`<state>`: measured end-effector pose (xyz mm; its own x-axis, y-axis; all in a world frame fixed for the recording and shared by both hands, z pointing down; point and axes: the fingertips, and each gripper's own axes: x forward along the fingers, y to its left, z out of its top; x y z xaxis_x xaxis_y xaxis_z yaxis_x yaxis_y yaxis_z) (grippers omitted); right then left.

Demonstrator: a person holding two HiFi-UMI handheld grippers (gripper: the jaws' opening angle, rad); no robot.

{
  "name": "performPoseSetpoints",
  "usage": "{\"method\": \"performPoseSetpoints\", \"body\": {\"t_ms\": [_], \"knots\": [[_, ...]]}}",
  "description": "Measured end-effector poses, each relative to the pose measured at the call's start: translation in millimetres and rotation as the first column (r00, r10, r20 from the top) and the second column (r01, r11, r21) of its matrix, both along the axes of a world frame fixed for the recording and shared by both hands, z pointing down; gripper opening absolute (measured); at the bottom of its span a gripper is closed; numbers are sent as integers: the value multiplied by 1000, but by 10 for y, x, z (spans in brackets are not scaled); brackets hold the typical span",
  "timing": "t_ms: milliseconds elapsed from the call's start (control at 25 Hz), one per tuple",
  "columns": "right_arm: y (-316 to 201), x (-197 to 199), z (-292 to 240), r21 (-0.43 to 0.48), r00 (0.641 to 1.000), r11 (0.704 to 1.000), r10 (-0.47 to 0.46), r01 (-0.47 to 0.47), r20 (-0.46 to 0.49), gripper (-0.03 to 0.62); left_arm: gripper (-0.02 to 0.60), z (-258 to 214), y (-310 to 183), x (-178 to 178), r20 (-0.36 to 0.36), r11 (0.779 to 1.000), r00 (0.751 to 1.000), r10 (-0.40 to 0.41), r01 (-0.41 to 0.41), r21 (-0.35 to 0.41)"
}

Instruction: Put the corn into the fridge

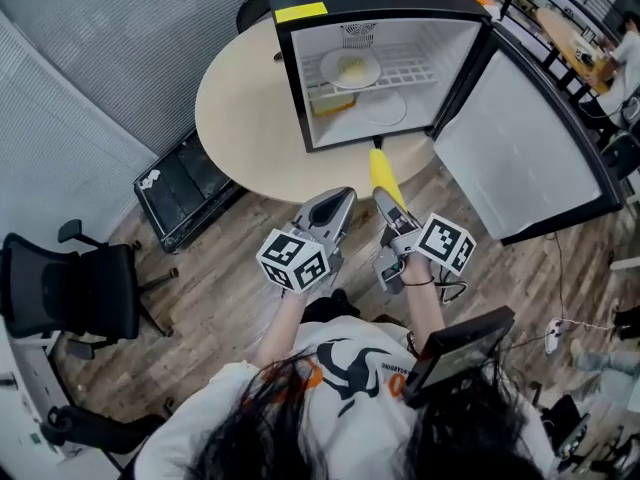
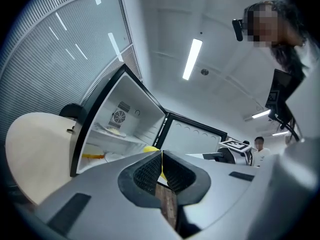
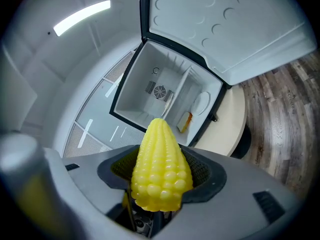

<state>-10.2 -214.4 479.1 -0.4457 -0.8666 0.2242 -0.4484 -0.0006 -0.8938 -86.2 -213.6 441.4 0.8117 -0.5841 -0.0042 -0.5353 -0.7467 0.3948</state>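
Note:
A yellow corn cob (image 1: 384, 175) (image 3: 160, 169) is clamped in my right gripper (image 1: 392, 206) (image 3: 161, 176), its tip pointing at the open mini fridge (image 1: 370, 73) (image 3: 165, 96). The cob's tip reaches the round table's edge just in front of the fridge opening. My left gripper (image 1: 336, 208) (image 2: 161, 173) is shut with nothing in it, beside the right one over the floor. The fridge (image 2: 120, 126) stands on the round table with its door (image 1: 525, 153) swung wide to the right.
Inside the fridge, a white plate with food (image 1: 350, 68) rests on the wire shelf, a yellow box (image 1: 333, 100) and an empty plate (image 1: 383, 106) lie below. A black crate (image 1: 185, 188) and an office chair (image 1: 85, 288) stand on the wooden floor at the left.

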Motion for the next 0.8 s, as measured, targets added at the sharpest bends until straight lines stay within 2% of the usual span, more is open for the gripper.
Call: {"method": "performPoseSetpoints", "body": {"t_ms": [440,800], "knots": [[-176,115,-46,-16,998,998,60,-59,18,259,12,103,-231,133,-2,997,998,64,-64,-46],[-544,323,-67,1,995,996,93,-93,37,259,12,127,-540,271,13,996,997,82,-81,-44]]}}
